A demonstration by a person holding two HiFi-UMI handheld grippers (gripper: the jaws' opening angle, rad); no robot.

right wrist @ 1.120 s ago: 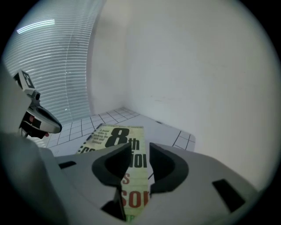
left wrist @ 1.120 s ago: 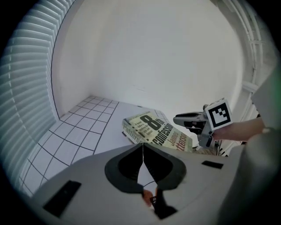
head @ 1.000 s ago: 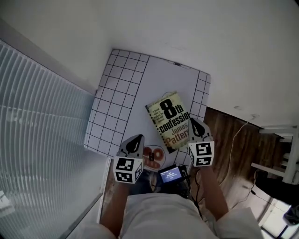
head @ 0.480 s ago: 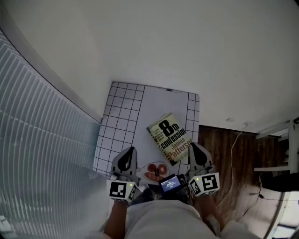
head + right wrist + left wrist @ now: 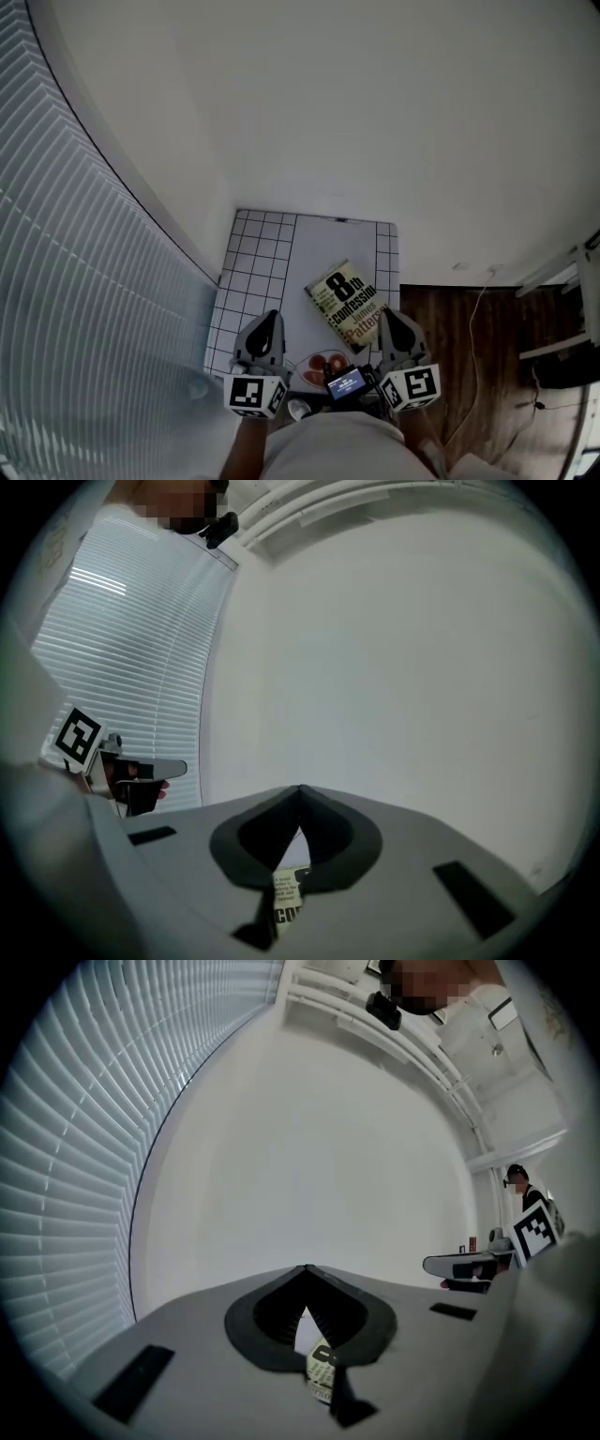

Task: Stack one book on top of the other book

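A book (image 5: 349,305) with "8th confession" on its yellow-and-black cover lies on the white table (image 5: 253,272), which has a grid pattern. Only this one cover shows; I cannot tell what lies under it. My left gripper (image 5: 269,319) hovers at the table's near edge, left of the book, shut and empty. My right gripper (image 5: 387,317) hovers at the book's near right corner, also shut and empty. In the left gripper view the shut jaws meet at a point (image 5: 306,1269), with a sliver of the book (image 5: 322,1372) below. The right gripper view shows the same (image 5: 300,789), with the book (image 5: 286,904) beneath.
A small plate (image 5: 319,366) with red items and a device with a lit screen (image 5: 346,382) sit near my body. Window blinds (image 5: 84,281) fill the left. Wooden floor (image 5: 469,375) with a cable lies to the right of the table. A white wall is ahead.
Both grippers have risen off the table and pulled back toward my body, staying shut. The head view has tilted up, so the table looks smaller. The book has not moved.
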